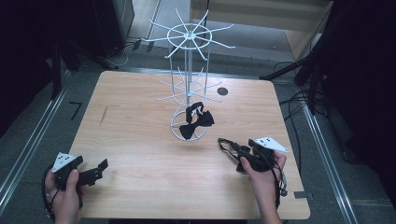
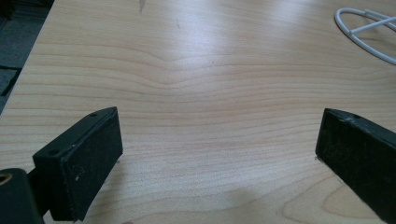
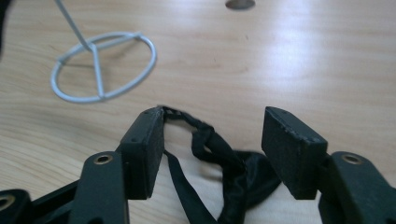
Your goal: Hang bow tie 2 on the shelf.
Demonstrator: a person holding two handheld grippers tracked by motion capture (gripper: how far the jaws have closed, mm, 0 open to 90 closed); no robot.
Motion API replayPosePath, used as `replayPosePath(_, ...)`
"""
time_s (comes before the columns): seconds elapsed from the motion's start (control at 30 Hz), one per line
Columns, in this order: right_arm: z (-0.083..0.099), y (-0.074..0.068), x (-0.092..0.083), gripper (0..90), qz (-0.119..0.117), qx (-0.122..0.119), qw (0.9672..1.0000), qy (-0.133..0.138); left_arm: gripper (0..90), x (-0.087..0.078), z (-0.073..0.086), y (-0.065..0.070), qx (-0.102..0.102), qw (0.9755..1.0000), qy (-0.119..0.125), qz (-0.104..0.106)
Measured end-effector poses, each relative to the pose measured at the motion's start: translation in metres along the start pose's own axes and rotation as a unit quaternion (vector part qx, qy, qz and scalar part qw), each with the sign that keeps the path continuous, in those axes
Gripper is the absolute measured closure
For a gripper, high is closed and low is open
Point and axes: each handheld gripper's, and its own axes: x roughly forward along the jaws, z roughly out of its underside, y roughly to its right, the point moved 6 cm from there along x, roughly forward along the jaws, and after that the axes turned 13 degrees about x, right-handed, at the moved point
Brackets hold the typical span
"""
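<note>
A white wire rack stands at the table's far middle, and a black bow tie hangs from one of its low hooks above the base ring. A second black bow tie lies on the wood with its strap looped forward. My right gripper is open around it, the strap between the jaws and its loop end at the tip of the left one. In the high view the right gripper sits low at the near right. My left gripper is open over bare wood, at the near left.
The wooden table has a round cable hole behind the rack, also seen as the hole beyond the ring base. Part of the ring base lies far right of the left jaws. Dark floor, cables and stands surround the table.
</note>
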Motion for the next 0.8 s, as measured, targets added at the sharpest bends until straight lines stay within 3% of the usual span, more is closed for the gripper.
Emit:
replayPosePath(0.27,0.02,0.021,0.016,38.1,0.049,0.028,0.9978,-0.035,1.0,0.0,0.0,0.0,-0.002,1.0,0.002,-0.001)
replayPosePath(0.53,0.034,0.025,0.024,41.5,0.058,0.031,0.9962,-0.057,1.0,0.0,0.0,0.0,-0.001,1.0,0.002,-0.003)
replayPosePath(0.8,0.041,0.026,0.026,56.2,0.065,0.017,0.9965,-0.049,1.0,0.0,0.0,0.0,0.001,1.0,0.0,0.0)
